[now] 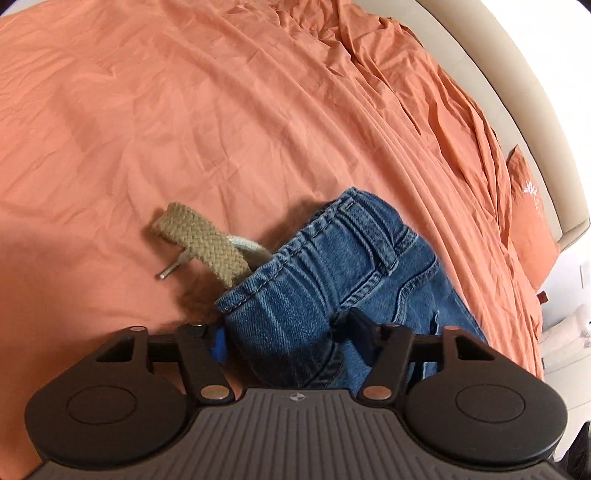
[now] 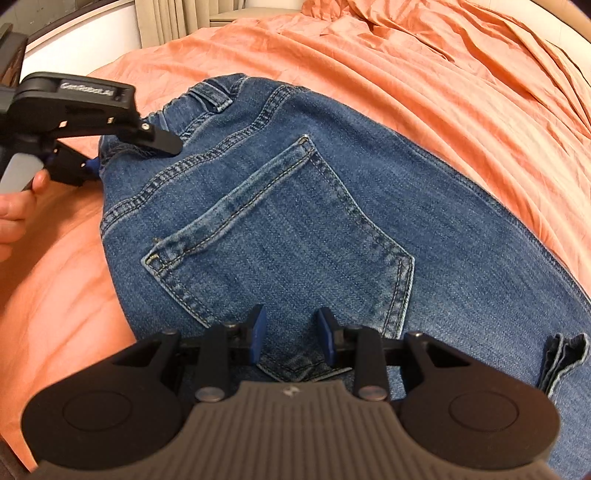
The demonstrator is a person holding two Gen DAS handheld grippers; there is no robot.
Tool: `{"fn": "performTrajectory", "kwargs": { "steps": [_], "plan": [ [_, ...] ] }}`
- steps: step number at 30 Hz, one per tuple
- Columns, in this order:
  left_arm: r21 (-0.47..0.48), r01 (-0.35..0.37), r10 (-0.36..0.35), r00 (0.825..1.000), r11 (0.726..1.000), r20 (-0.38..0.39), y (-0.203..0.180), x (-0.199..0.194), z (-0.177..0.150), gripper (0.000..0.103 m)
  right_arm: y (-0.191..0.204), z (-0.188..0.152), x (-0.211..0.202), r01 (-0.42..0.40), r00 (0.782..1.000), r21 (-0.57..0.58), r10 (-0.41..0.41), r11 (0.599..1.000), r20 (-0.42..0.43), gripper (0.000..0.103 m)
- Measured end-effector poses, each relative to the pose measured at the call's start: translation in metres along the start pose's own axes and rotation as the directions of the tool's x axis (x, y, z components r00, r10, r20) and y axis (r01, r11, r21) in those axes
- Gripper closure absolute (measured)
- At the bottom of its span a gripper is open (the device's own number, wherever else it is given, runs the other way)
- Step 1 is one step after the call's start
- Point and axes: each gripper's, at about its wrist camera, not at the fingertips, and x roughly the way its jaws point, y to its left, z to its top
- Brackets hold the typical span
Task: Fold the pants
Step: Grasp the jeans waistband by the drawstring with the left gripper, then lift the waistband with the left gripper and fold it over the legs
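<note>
Blue jeans (image 2: 295, 206) lie back-pocket up on the orange bedsheet (image 2: 461, 92). A tan woven belt (image 1: 201, 240) with a metal prong sticks out of the waistband (image 1: 332, 236). My left gripper (image 1: 286, 332) stands wide around the waistband's corner, with bunched denim between its jaws and no firm pinch visible. In the right wrist view the left gripper (image 2: 133, 155) has one finger on top of the waistband and one at its edge. My right gripper (image 2: 292, 328) hovers low over the back pocket (image 2: 280, 229), its blue pads (image 2: 258, 328) apart over flat denim.
A person's hand (image 2: 14, 214) holds the left gripper's handle at the left edge. A beige bed frame (image 1: 517, 92) borders the rumpled sheet, beside an orange pillow (image 1: 528, 214). A folded denim hem (image 2: 565, 358) lies at lower right. Curtains (image 2: 166, 18) hang beyond the bed.
</note>
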Motion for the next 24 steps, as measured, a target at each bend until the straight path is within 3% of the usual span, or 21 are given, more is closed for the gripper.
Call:
{"fn": "performTrajectory", "kwargs": {
  "steps": [7, 12, 16, 20, 24],
  "plan": [
    [0.051, 0.000, -0.003, 0.999, 0.999, 0.054, -0.014, -0.009, 0.000, 0.076, 0.000, -0.003, -0.002, -0.003, 1.000, 0.001, 0.003, 1.000, 0.008, 0.075],
    [0.174, -0.047, 0.022, 0.990, 0.984, 0.140, -0.056, -0.031, -0.005, 0.080, -0.005, -0.004, -0.007, -0.022, 1.000, 0.015, 0.022, 1.000, 0.019, 0.076],
    [0.271, -0.061, 0.006, 0.980, 0.961, 0.201, -0.100, -0.055, -0.010, 0.081, -0.021, -0.011, -0.037, -0.020, 0.998, 0.051, 0.017, 0.998, 0.057, 0.077],
    [0.402, -0.088, -0.019, 0.967, 0.911, 0.254, -0.161, -0.077, -0.025, 0.082, -0.051, -0.034, -0.087, 0.030, 0.994, 0.103, -0.041, 0.994, 0.105, 0.077],
    [0.516, -0.129, -0.034, 0.955, 0.847, 0.295, -0.224, -0.090, -0.051, 0.083, -0.097, -0.077, -0.132, 0.096, 0.985, 0.235, -0.127, 0.967, 0.118, 0.075]
  ]
}}
